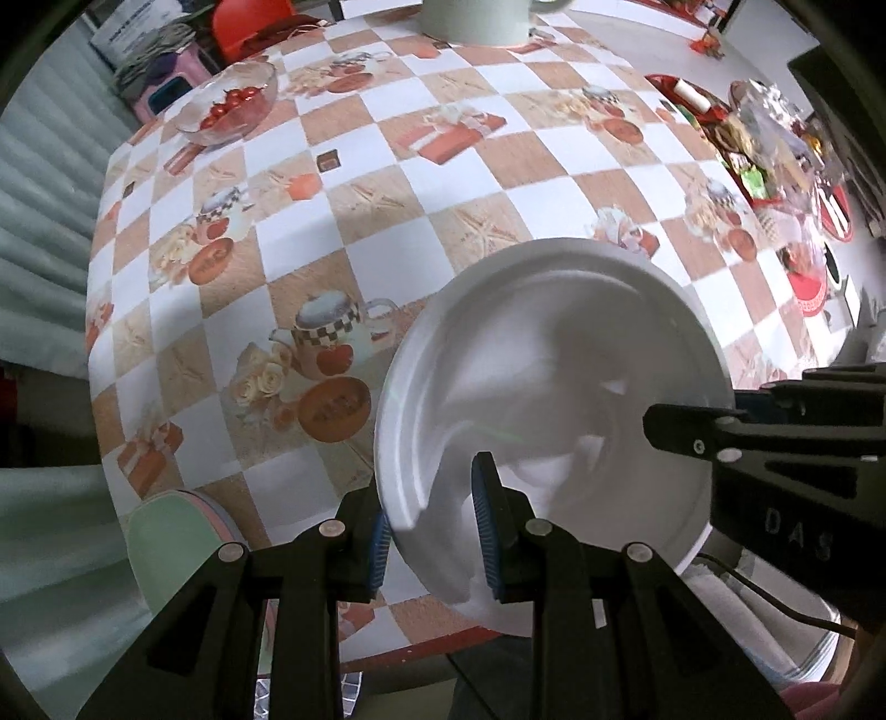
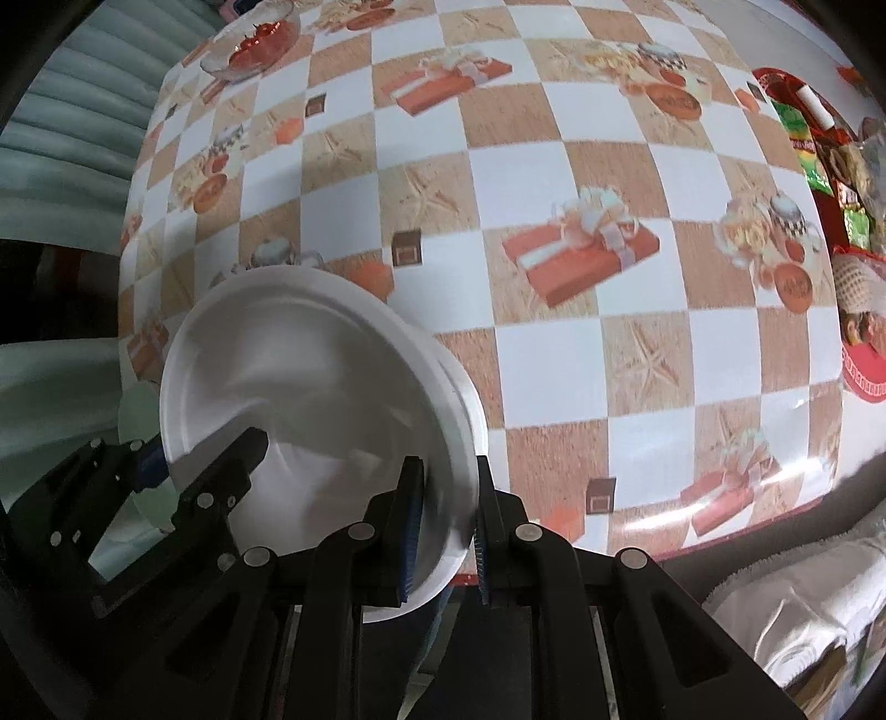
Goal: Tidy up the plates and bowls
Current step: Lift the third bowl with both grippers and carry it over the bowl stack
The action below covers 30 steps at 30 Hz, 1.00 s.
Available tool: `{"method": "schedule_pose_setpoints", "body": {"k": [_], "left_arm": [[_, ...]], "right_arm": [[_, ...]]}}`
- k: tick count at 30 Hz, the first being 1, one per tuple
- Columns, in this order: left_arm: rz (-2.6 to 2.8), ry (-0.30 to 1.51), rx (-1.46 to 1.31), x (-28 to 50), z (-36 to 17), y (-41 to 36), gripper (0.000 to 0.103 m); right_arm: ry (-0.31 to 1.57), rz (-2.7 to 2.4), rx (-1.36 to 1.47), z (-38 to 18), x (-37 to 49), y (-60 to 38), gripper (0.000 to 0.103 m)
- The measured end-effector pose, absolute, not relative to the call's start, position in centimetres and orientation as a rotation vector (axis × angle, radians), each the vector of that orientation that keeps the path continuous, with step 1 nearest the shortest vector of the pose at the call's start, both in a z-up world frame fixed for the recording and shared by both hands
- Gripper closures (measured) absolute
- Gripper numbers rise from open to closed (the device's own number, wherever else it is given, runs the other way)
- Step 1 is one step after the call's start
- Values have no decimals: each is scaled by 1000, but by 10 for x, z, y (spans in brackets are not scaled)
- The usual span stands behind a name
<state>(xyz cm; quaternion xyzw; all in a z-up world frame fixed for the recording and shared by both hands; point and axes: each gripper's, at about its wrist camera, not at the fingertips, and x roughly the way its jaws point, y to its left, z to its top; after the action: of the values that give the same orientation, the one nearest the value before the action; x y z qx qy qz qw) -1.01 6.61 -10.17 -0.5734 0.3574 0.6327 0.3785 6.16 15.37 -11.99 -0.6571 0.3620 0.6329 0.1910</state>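
Two hand-held grippers point almost straight down, facing each other across a white plate (image 1: pixel 554 399). The left gripper (image 1: pixel 429 534) has its blue-padded jaws clamped on the plate's rim at one side. The right gripper (image 2: pixel 443 526) pinches the opposite rim, its jaws nearly closed, and its black body (image 1: pixel 775 443) enters the left camera's view from the right.

Bench (image 1: pixel 387 183) is covered by a checkered orange-and-white oilcloth printed with teapots and gift boxes. A glass bowl of red tomatoes (image 1: pixel 230 105) sits at its far left corner, a pale round container (image 1: pixel 470 22) at the far edge, and a cluttered red tray of snack packets (image 1: pixel 747 138) along the right side. A green-and-pink plate stack (image 1: pixel 177 531) sits at the near left edge.
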Motion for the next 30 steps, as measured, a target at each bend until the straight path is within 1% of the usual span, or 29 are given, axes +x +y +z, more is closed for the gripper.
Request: {"method": "schedule_pose_setpoints", "body": {"k": [22,24,27,29,30], "left_arm": [[1556,962,-1524,-3,-135,64,74],[1568,964,-1511,-2,-134,64,70],[1556,955,-1500,1,-133,65,58],[1562,962,-1475,3,-130,65,40],[1569,965,-1461,4,-128,65,35]], "right_arm": [[1042,1696,-1895,-151,67,145,85],[1057,1698,-1893,-153,67,146,85],[1075,1693,-1897,-155,68,147,85],[1074,1691,-1898,-155,69,149,85],[1082,1692,-1896,-154,69,150,85]]}}
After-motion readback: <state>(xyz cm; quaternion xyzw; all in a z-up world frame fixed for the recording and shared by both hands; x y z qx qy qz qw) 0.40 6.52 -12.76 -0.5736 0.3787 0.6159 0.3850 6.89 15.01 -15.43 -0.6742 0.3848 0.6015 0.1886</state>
